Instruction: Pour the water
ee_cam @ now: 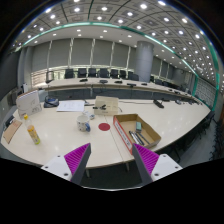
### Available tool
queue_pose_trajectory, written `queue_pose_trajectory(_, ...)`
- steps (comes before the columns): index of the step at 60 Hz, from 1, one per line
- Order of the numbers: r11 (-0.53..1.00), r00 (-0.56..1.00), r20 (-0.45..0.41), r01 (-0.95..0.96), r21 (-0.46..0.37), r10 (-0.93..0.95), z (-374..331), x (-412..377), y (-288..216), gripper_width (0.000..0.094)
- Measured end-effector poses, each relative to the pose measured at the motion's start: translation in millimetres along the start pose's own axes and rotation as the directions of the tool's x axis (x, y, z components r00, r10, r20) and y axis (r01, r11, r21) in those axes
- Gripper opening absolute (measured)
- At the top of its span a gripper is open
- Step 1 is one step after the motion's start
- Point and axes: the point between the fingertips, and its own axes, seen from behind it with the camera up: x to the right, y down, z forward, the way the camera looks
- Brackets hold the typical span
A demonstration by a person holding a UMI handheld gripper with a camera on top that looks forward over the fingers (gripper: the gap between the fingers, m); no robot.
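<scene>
Hovering open, magenta-padded jaws face a cardboard box on smooth white table.

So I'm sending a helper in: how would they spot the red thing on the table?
Start at the big white table ahead of the open fingers. Near its middle, left of the open cardboard box, lies a small red round object. It is the only red item there.

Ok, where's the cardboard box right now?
The cardboard box sits on the table, just beyond the open hand-held gripper, right of the red object.
</scene>
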Motion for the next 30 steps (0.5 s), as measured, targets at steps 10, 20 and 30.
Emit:
queue_pose_trajectory(10,1.000,0.999,0.053,0.013,-0.009,-0.012,-1,-37,10,0.0857)
queue_pose_trajectory(20,0.998,0.988,0.139,0.064,-0.011,-0.061,-12,-119,29,0.0859)
queue_pose_trajectory(30,0.995,0.962,0.255,0.097,0.001,-0.094,-10,-230,52,0.0861)
